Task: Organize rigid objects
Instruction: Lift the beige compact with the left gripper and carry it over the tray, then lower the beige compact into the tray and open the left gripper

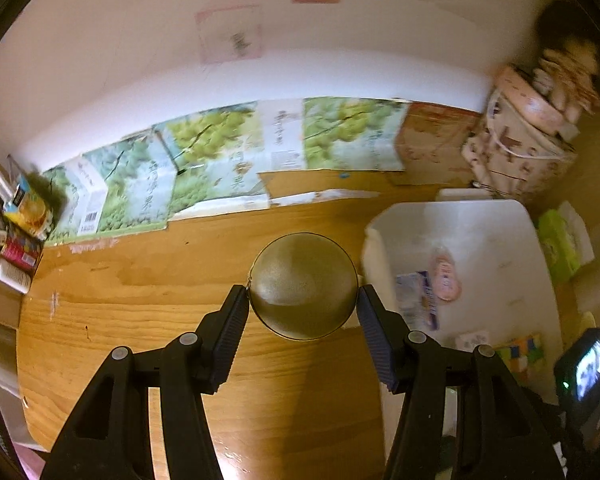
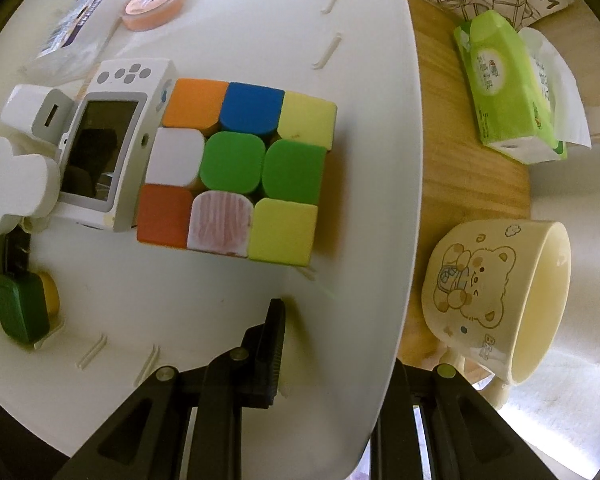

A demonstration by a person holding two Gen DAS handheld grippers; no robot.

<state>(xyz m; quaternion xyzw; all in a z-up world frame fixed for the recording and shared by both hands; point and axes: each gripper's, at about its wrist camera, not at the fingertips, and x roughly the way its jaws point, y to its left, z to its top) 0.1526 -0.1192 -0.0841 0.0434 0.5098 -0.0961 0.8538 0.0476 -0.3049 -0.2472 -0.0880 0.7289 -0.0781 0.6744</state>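
Here the left gripper [image 1: 303, 312] is clamped on a round brass-coloured tin [image 1: 303, 286], held above the table [image 1: 140, 300]. The right gripper [image 2: 336, 356] seems clamped on the near wall of the white bin [image 2: 364, 160]. Next, probably: carry the tin rightward and set it beside the colour cube [image 2: 236, 172].

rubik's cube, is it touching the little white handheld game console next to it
Touching. The right wrist view shows the rubik's cube pressed side to side against the white handheld console inside the white bin, with no bin floor visible between them.
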